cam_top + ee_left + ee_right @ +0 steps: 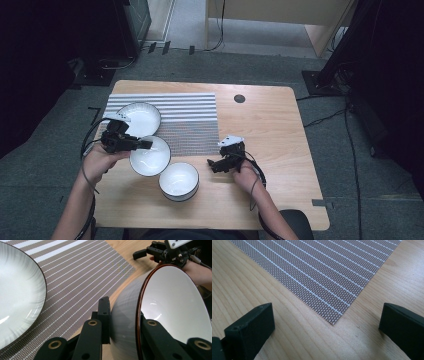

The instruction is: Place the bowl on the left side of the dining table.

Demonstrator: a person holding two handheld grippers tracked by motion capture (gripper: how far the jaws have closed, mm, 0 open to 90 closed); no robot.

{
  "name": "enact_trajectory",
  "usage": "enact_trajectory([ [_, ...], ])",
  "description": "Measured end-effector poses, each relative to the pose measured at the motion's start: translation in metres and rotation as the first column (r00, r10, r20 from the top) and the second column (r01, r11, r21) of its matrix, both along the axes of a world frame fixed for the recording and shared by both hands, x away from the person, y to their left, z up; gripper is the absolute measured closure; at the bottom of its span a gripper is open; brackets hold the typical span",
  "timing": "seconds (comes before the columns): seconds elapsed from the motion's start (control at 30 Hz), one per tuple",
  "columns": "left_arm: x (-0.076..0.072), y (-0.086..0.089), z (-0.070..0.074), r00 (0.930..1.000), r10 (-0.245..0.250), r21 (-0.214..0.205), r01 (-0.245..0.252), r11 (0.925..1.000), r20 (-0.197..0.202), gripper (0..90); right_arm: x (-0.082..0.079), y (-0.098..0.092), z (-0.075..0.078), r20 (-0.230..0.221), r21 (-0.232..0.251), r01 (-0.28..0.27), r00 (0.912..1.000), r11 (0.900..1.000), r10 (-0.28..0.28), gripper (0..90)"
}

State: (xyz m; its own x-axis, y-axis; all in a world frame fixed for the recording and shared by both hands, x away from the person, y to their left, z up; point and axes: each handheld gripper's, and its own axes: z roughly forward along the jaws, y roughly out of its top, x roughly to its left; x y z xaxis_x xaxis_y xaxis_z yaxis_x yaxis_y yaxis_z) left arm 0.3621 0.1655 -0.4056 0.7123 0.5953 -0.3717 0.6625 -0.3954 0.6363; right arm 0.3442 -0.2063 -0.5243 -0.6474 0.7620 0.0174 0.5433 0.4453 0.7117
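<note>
Held bowl (150, 156): white inside, dark brown rim, tilted, empty, over the bench (270, 130) beside the striped mat (192, 120).
Left hand-held gripper (145, 144): pinching that bowl's rim.
Right hand-held gripper (214, 164): spread, empty.
Other bowls: far bowl (139, 118) and near bowl (178, 181), both empty.

Seen along the left gripper (123, 322), its two black jaws rise from the bottom edge and clamp the wall of a white bowl (172, 302) with a dark brown rim, one jaw outside, one inside. The bowl is tipped on its side, its opening facing right. Beneath lies a grey-brown woven placemat (82, 280) with thin white stripes, on a pale wooden table (125, 250). A second white dish (17, 290) sits on the mat at the left. At top right, another black gripper (140, 253) is held by a hand (200, 272).
</note>
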Motion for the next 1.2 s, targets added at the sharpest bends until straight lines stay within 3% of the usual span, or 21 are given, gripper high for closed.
enact_trajectory([
  [0.77,0.012,0.003,-0.013,0.9995,0.024,0.018,-0.023,0.9996,-0.022,77.8,0.0,0.0,0.0,-0.001,0.001,0.0,1.0,1.0,0.0,0.0],
  [1.2,0.018,0.003,-0.014,0.9994,0.026,0.013,-0.026,0.9996,-0.023,77.8,0.0,0.0,0.0,-0.001,0.001,0.0,1.0,1.0,0.0,0.0],
])
